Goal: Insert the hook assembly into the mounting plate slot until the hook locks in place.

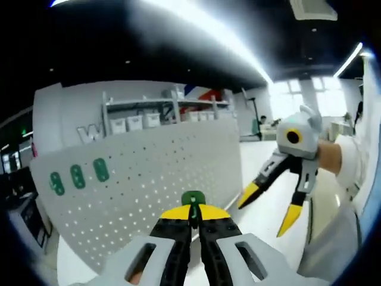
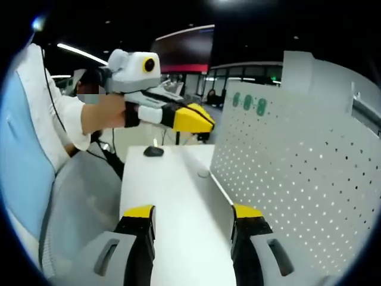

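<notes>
In the left gripper view, my left gripper (image 1: 193, 213) is shut on a small green hook piece (image 1: 193, 199), held just in front of the white perforated mounting plate (image 1: 149, 170). Three green hooks (image 1: 77, 176) sit in the plate near its upper left corner. My right gripper (image 1: 269, 207) hangs open to the right, apart from the plate. In the right gripper view, my right gripper (image 2: 193, 214) is open over the white table (image 2: 172, 196) with nothing between its fingers. The left gripper (image 2: 202, 121) is up by the plate's (image 2: 297, 173) far edge, near the green hooks (image 2: 247, 102).
A black mouse-like object (image 2: 153, 151) and a small round mark (image 2: 204, 174) lie on the table. A grey chair (image 2: 77, 202) stands at the table's left side. Shelves with white bins (image 1: 137, 122) are behind the plate. A person's sleeve (image 1: 333, 238) is at the right.
</notes>
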Demonstrator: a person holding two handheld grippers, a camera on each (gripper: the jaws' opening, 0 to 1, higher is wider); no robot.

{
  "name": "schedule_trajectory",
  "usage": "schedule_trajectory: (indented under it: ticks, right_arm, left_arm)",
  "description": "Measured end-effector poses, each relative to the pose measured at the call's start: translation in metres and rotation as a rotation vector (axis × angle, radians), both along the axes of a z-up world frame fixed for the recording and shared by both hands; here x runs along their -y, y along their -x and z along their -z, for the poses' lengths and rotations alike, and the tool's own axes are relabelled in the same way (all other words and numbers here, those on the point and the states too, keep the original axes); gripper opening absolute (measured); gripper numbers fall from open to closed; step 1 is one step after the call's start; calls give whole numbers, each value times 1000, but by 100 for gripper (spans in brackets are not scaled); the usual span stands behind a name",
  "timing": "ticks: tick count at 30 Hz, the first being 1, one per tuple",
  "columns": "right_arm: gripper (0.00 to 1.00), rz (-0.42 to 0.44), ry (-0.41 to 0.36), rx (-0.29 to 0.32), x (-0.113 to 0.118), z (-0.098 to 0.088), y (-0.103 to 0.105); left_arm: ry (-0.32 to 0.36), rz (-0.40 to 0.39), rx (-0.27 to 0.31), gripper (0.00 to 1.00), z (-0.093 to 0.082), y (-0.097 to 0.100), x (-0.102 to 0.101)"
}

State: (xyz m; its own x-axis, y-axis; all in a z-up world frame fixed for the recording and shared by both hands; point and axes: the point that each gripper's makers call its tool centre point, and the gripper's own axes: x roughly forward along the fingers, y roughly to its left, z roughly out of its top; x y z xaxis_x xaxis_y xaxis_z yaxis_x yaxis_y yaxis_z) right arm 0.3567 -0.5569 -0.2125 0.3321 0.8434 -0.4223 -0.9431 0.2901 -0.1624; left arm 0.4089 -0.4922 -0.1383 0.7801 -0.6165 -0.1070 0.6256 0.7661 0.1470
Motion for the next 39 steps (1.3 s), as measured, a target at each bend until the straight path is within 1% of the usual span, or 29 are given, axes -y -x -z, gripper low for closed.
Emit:
schedule_trajectory:
  ticks: [2, 4, 6, 12, 14, 20, 24, 26, 31, 34, 37, 39]
  right_arm:
    - [51, 7, -5, 6, 1, -3, 0]
    - [51, 13, -17, 12, 2, -7, 1]
    - [51, 21, -26, 24, 4, -11, 0]
    - [52, 56, -60, 44, 12, -20, -4]
    - [52, 71, -77, 48, 15, -24, -6]
    - [52, 129, -144, 60, 25, -36, -14]
    - [53, 164, -175, 68, 34, -42, -19]
    - [53, 184, -189, 70, 40, -44, -22]
    - [58, 236, -214, 76, 54, -46, -26]
    - [61, 260, -230, 72, 62, -46, -27]
    - [67, 293, -248, 76, 71, -47, -30]
    - [68, 309, -258, 79, 76, -48, -30]
  left_arm:
    - [6, -42, 22, 3, -7, -8, -3]
    - [9, -64, 17, 3, -10, -14, -3]
    - [42, -91, 22, 3, -15, -21, -4]
    - [80, -165, 45, 3, -25, -39, -9]
    - [93, -188, 44, 3, -28, -46, -10]
    - [102, -227, 74, 3, -38, -64, -8]
    - [111, -247, 87, 3, -43, -78, -6]
    - [122, -260, 83, 3, -44, -86, -6]
    - [139, -318, 79, 3, -44, -107, -10]
    - [148, -351, 83, 3, -45, -115, -14]
    - [153, -374, 81, 3, -44, -121, -16]
    - [162, -400, 86, 3, -45, -127, -21]
